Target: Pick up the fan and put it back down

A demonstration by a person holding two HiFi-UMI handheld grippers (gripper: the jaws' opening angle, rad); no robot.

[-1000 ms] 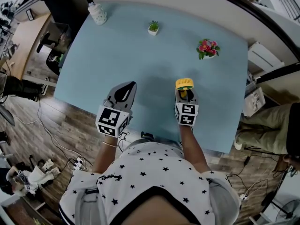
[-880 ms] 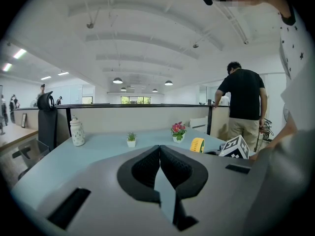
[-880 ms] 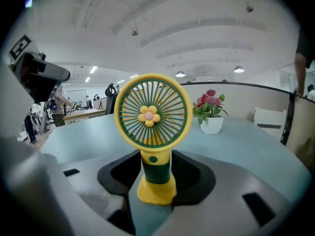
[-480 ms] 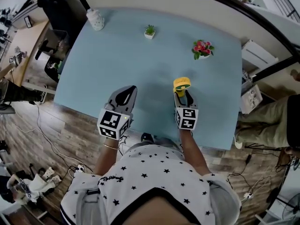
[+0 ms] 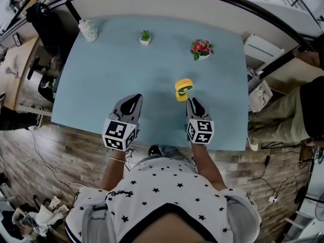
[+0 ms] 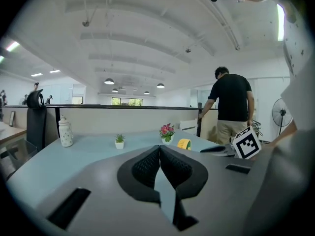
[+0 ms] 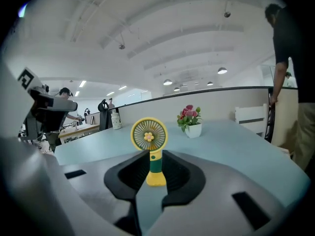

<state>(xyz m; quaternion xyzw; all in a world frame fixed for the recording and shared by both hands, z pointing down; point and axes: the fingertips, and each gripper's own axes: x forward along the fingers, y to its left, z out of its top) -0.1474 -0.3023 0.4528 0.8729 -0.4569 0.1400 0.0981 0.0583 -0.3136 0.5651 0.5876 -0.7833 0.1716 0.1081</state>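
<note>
Your right gripper: jaws have just been closing, now a narrow gap, pads pressing on nothing. The fan stands upright on the table just past the tips, in line with the gap, not gripped; round yellow head faces that gripper's camera, green stem, yellow foot. In the head view the fan sits just ahead of the right tips and a bit to their left.

Your left gripper: tips together, empty, over the near part of the table, well apart from the fan. A marker cube sits at the back of it, near your wrist.

Beyond the fan, toward the far edge: a pot of pink flowers. Left of it is a small green plant, and at the far left corner a white jar. All three stand well apart from both grippers. A person in a black top stands off the table's right side.
</note>
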